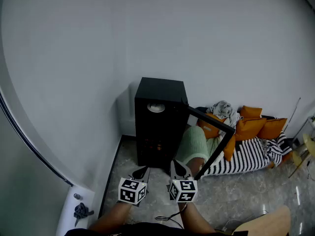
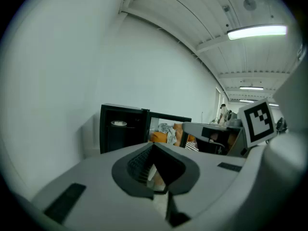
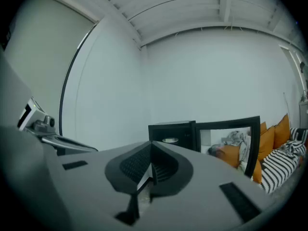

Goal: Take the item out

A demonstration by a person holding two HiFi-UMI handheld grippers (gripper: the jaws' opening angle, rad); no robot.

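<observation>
A black cabinet (image 1: 160, 91) stands against the wall with its glass door (image 1: 212, 122) swung open to the right. A white round item (image 1: 156, 107) lies on its top shelf, also seen in the left gripper view (image 2: 119, 123) and the right gripper view (image 3: 170, 140). Something faintly orange shows low inside (image 1: 157, 145). My left gripper (image 1: 141, 172) and right gripper (image 1: 179, 168) hang side by side over the floor, short of the cabinet's front. Both point at the cabinet. The left gripper (image 2: 153, 148) is shut and holds nothing, and so is the right gripper (image 3: 150, 146).
A low sofa with a striped cover (image 1: 251, 154) and orange cushions (image 1: 256, 127) lies right of the cabinet, with a pale green cloth (image 1: 193, 146) behind the door. A white ledge with a dark object (image 1: 81, 211) is at the bottom left. A wooden tabletop edge (image 1: 268, 222) is at the bottom right.
</observation>
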